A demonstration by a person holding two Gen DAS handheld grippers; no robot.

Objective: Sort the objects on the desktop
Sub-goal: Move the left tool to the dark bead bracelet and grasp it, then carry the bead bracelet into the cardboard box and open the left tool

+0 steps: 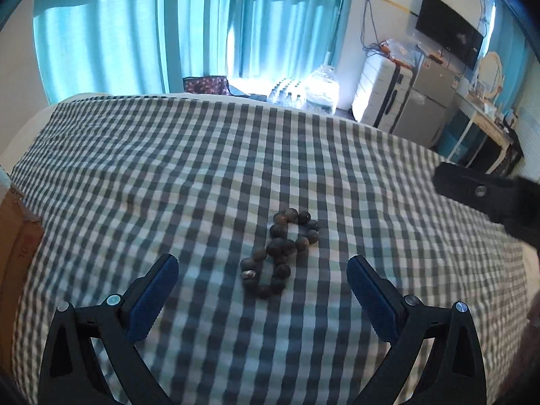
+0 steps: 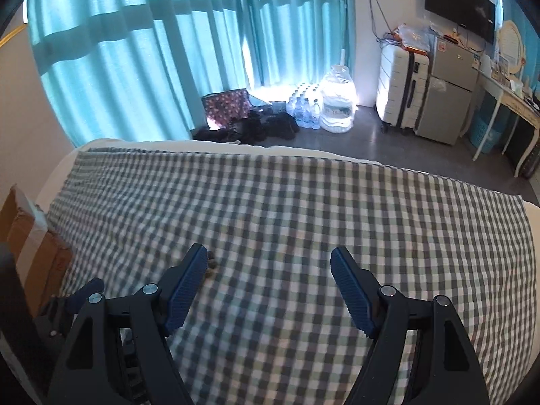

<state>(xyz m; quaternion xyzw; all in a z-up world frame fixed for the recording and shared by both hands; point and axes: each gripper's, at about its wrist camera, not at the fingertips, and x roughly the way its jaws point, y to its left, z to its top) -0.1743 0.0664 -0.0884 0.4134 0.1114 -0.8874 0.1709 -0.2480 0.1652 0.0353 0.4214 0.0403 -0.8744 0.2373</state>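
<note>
Left gripper (image 1: 263,263) spread wide above bead bracelet (image 1: 280,253) on checked cloth (image 1: 202,168); right gripper (image 2: 270,263) spread, empty

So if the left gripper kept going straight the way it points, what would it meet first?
Probably the bead bracelet lying on the checked cloth; the open left gripper frames it, though depth is unclear.

Daylight glows through long teal curtains (image 2: 141,54) above a dark grey floor (image 2: 364,135). A white hard-shell suitcase (image 2: 400,84) stands beside a small silver fridge (image 2: 445,101), under a black wall-mounted television (image 2: 459,3).
</note>
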